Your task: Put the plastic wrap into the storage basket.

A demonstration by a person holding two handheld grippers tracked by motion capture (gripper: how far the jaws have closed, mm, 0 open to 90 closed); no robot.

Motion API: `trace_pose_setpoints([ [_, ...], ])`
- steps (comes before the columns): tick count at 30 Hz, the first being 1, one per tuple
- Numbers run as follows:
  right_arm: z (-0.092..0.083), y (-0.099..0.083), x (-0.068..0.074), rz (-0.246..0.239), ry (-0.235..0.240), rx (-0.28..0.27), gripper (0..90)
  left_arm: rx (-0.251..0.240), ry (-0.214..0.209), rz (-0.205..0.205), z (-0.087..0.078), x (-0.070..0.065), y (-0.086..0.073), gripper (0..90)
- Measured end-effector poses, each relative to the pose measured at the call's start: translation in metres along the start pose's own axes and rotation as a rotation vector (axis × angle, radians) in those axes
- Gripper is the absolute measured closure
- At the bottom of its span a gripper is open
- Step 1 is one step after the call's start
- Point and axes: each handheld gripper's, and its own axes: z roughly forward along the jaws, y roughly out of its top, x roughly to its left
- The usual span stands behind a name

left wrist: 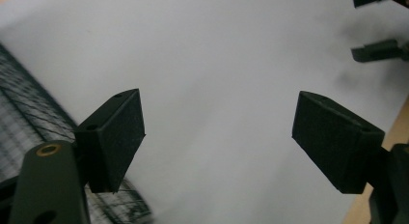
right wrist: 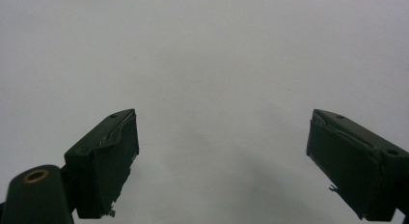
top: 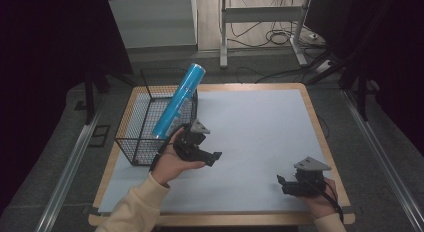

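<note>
From the high view, the glossy blue cylindrical tube (top: pixel 178 102) stood tilted in the black wire-mesh basket (top: pixel 135 137) at the far left corner of the pale blue-covered wooden surface (top: pixel 260 137), its top leaning out over the basket's right rim. Your left claw (top: pixel 212 158) hung just beside that basket with its jaws spread and nothing between them; your right claw (top: pixel 281 184) sat near the right front corner, well apart from everything. The tube looked poorly seated, so a knock from your left hand (top: pixel 172 162) or its trailing cable against the mesh could tip it out onto the surface.

In the left gripper view, the left claw's pads (left wrist: pixel 115 142) were wide apart over bare covering, with the basket mesh (left wrist: pixel 29 108) close at the lower left. A careless swing that way could snag a jaw in the wire and drag the basket.

In the right gripper view, the right claw's pads (right wrist: pixel 108 161) were spread and empty over plain covering; little risk there unless you reached across blindly.
</note>
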Motion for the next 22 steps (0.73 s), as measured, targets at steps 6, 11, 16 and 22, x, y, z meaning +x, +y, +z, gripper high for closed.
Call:
trace_pose_setpoints([
  [6, 0.001, 0.000, 0.000, -0.002, 0.001, 0.000, 11.4, 0.003, -0.048, 0.012, 0.020, -0.018, -0.019, 18.2],
  [11, 0.000, 0.000, 0.000, -0.009, -0.001, -0.007, 11.4, 0.037, -0.054, 0.020, 0.031, -0.023, -0.023, 18.1],
  [16, 0.000, 0.000, 0.000, -0.010, -0.001, -0.011, 11.4, 0.039, -0.054, 0.015, 0.033, -0.024, -0.025, 18.0],
  [22, 0.000, 0.001, 0.001, -0.013, -0.002, -0.024, 11.4, 0.048, -0.059, 0.002, 0.036, -0.025, -0.030, 17.3],
])
